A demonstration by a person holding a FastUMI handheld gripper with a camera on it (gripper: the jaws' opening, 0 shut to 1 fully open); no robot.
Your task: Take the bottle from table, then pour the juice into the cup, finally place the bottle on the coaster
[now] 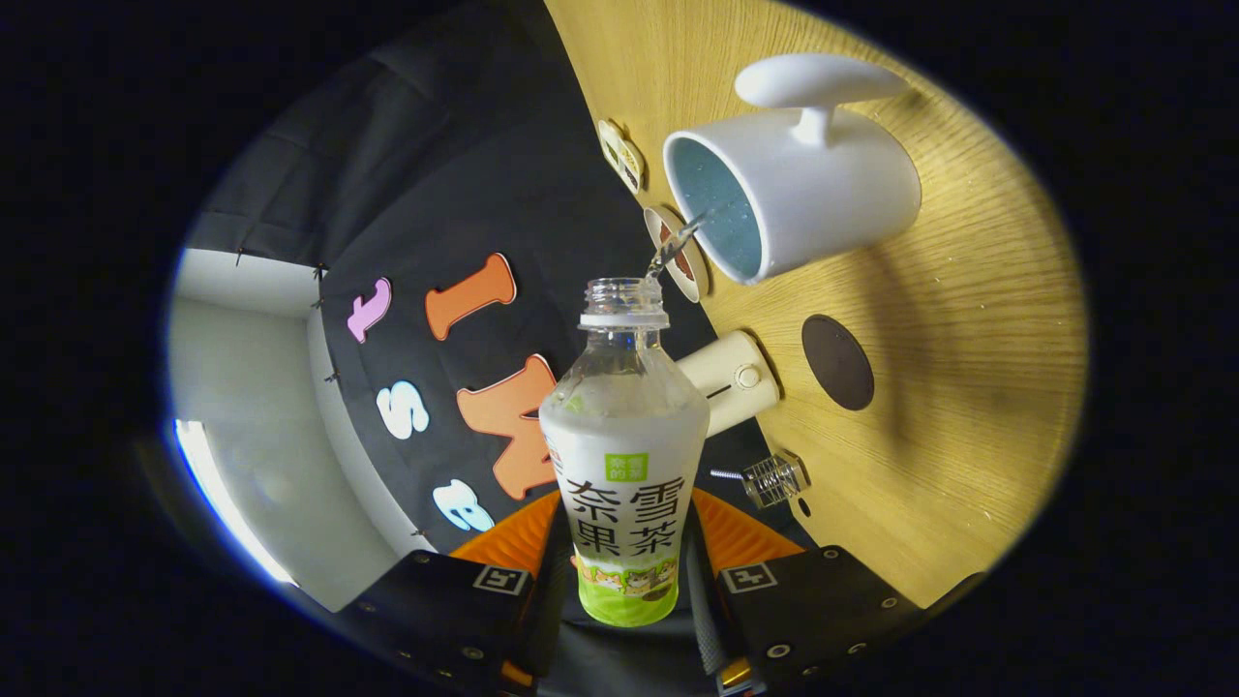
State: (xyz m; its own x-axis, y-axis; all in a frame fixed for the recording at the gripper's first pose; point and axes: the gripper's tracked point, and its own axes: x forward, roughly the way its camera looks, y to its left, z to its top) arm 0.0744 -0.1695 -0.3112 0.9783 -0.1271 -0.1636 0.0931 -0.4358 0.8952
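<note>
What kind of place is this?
Probably a staged recording booth: a wooden table before a black cloth wall, where a hand-held gripper clamps a bottle, pouring into a white cup.

desk [968, 319]: light wood grain | on it: white cup [823, 189], dark round coaster [837, 362], white cylinder [731, 382], clear bottle cap [774, 478]

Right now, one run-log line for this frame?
phase: pouring | gripper: shut on bottle | stream entering cup | coaster: bare
</note>
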